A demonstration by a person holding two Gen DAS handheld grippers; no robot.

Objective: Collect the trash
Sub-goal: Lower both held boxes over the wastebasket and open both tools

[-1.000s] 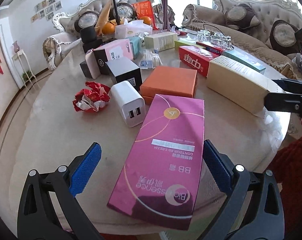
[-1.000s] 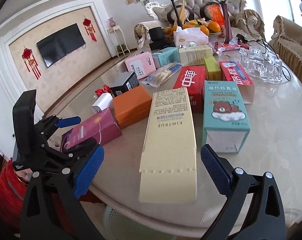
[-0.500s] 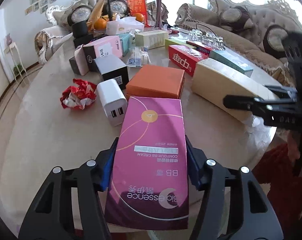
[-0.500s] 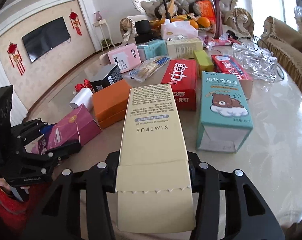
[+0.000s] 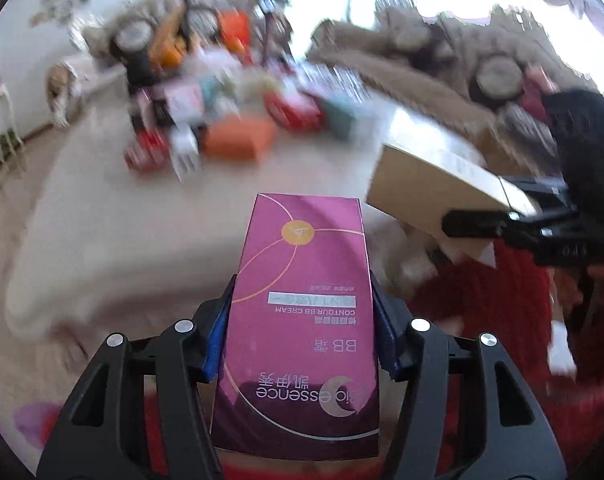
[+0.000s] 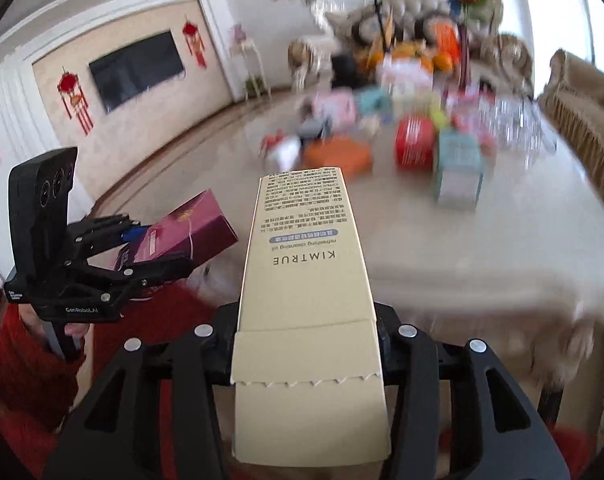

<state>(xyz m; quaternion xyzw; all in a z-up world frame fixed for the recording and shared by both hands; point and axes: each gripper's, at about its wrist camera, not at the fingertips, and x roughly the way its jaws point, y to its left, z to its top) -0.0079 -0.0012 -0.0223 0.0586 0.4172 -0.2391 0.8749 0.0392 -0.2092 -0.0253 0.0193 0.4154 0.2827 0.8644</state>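
Left tool (image 5: 302,344) clamping pink box (image 5: 302,320), blurred boxes (image 5: 237,142) behind, perhaps orange

Between the left tongs' blue pads (image 5: 217,338) a magenta carton (image 5: 302,320) with gold arcs — between the right tongs, a plain cream carton (image 6: 308,320)

Each camera sits just behind its own gripper's jaws, looking forward and downward along them from off the near edge of the table (image 5: 101,208). The left wrist view faces the far sofa (image 5: 422,76) and catches the right gripper (image 5: 514,216) at its right edge. The right wrist view faces far-left toward the television (image 6: 135,68), with the left gripper (image 6: 153,248) at its left. Both share the blurred cluster of boxes (image 6: 402,136) farther along the table.
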